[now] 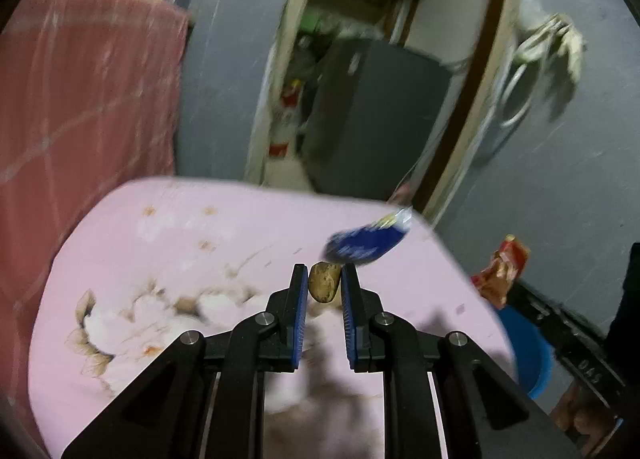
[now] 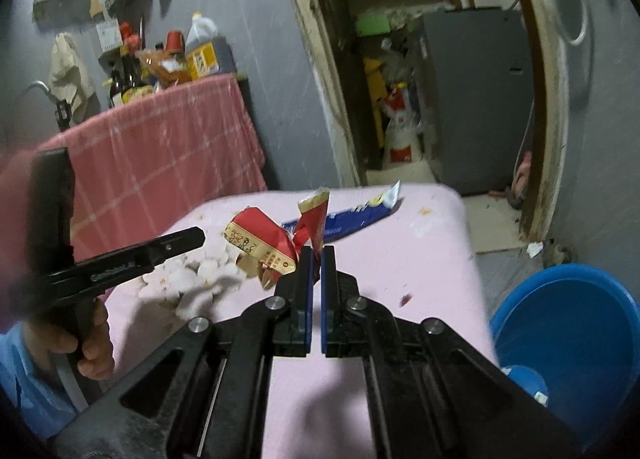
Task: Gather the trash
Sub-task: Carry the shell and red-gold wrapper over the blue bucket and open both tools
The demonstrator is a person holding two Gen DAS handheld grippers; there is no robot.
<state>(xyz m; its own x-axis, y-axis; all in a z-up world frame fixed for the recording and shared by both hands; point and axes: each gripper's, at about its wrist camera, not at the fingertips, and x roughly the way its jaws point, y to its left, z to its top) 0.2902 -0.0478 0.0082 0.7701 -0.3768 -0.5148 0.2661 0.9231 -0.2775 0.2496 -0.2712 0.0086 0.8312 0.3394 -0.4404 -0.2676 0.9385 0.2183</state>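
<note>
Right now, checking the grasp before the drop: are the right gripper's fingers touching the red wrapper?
Touching. The right wrist view shows the red wrapper pinched between the right gripper fingers.

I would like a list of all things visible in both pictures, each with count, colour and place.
brown scrap: 1, tan-brown, between left fingers
red wrapper: 1, red and gold, pinched by right fingers
blue wrapper: 1, blue, far side of table
table: 1, pink floral cover
bucket: 1, blue, on floor right of table
red cloth: 1, red checked, behind table
bottles: several, on the cloth-covered stand
fridge: 1, grey, through doorway
left gripper: 1, black, blue pads
right gripper: 1, black, blue pads
</note>
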